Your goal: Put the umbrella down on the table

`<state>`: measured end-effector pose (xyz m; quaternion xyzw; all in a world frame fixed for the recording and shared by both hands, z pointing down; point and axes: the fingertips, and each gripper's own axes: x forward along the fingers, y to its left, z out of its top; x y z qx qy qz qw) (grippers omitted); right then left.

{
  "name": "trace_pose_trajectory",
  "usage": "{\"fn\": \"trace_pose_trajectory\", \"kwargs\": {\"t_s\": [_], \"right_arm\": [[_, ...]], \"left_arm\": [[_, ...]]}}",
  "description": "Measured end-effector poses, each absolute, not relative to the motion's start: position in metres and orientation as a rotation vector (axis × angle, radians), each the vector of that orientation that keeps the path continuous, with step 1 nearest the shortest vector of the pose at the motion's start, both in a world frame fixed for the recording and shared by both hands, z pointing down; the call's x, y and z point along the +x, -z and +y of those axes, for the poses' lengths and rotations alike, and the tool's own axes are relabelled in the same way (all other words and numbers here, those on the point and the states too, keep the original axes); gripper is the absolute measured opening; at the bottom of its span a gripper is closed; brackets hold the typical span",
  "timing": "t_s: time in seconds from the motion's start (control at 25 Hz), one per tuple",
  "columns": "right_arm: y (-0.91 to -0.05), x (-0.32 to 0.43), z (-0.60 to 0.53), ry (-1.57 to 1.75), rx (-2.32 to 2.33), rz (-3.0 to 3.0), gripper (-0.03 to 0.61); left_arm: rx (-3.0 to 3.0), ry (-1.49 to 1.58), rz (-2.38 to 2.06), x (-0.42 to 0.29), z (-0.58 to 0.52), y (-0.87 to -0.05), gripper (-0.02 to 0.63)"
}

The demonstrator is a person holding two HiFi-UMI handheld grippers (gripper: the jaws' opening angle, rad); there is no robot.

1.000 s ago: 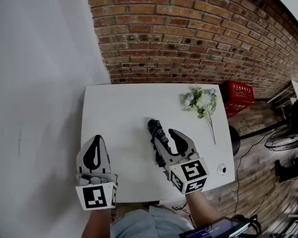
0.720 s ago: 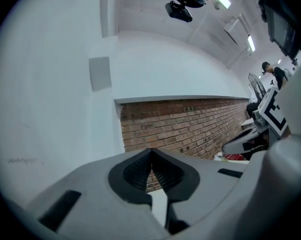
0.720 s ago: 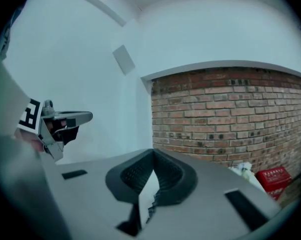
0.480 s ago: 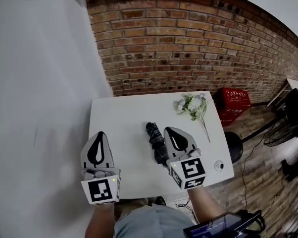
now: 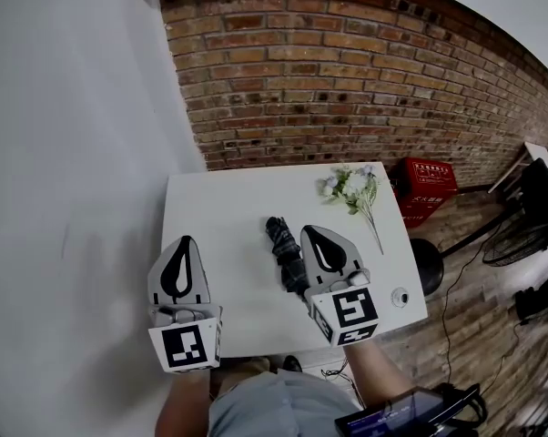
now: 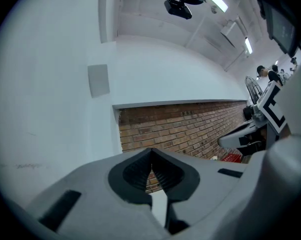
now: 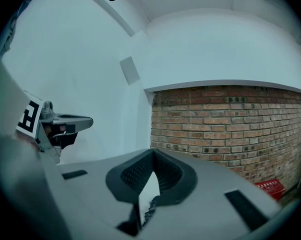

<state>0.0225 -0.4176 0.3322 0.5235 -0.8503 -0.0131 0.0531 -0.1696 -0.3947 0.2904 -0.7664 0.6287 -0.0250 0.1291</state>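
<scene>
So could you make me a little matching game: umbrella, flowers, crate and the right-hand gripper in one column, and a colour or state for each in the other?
1. umbrella
2. flowers
3. crate
4. right gripper

a. red
b. jaws shut, nothing held
c. black, folded
d. white blooms, green stems

Pairs: 1-c, 2-d, 3-a, 4-b.

No legible word or number is found. White print is seen on the side of the red plastic crate [image 5: 427,182] by the brick wall [image 5: 347,80], but it is too small to be read. Black-and-white square patterns, not letters, are carried by the white marker cube [image 5: 187,347] of the left gripper [image 5: 184,242] and by the white marker cube [image 5: 350,314] of the right gripper [image 5: 309,232].
</scene>
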Motion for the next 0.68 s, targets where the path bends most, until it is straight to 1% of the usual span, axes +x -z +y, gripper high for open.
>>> {"fn": "trace_pose_trajectory", "kwargs": {"t_s": [0.68], "right_arm": [[-0.3339,0.0325,-0.4219,0.051,1.638,-2.569,0.004]], "left_arm": [[-2.236,0.074,1.794,-0.1596,-0.3994,-0.2905,0.008]]}}
